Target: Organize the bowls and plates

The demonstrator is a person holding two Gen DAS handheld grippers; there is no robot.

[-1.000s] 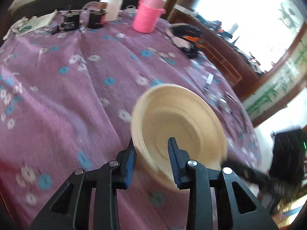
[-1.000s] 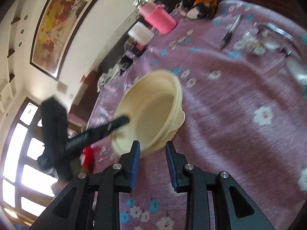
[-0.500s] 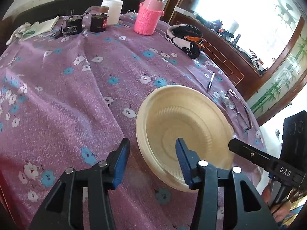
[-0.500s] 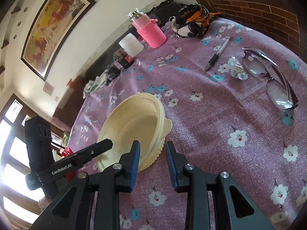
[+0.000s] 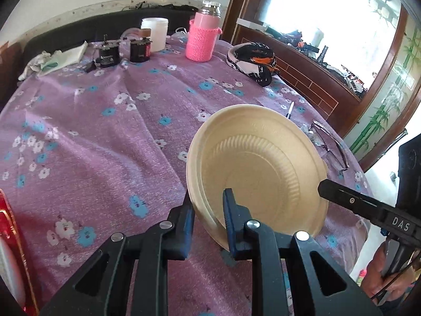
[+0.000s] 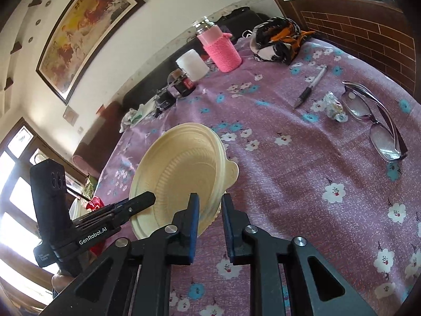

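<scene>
A cream ribbed disposable bowl (image 5: 257, 168), apparently two nested, is tilted up off the purple flowered tablecloth (image 5: 92, 144). My left gripper (image 5: 208, 208) has its jaws closing, and the blue pads pinch the bowl's near rim. In the right wrist view the same bowl (image 6: 184, 173) is tilted up, its inside facing the camera. My right gripper (image 6: 209, 208) is also closing, its pads on the opposite rim. Each view shows the other gripper's black fingers (image 5: 342, 197) (image 6: 131, 205) at the bowl's edge.
At the table's far side stand a pink knitted-sleeve bottle (image 5: 201, 39), a white jar (image 5: 154, 34) and two dark small jars (image 5: 140, 50). A black-and-orange cloth (image 5: 252, 60), a pen (image 6: 310, 87) and glasses (image 6: 376, 129) lie to the right. A red object (image 5: 5, 237) sits at the left edge.
Both pairs of jaws have narrowed onto the bowl's rim; the left pair stood wider half a second ago. The blurred view has steadied and the bowl is tilted higher.
</scene>
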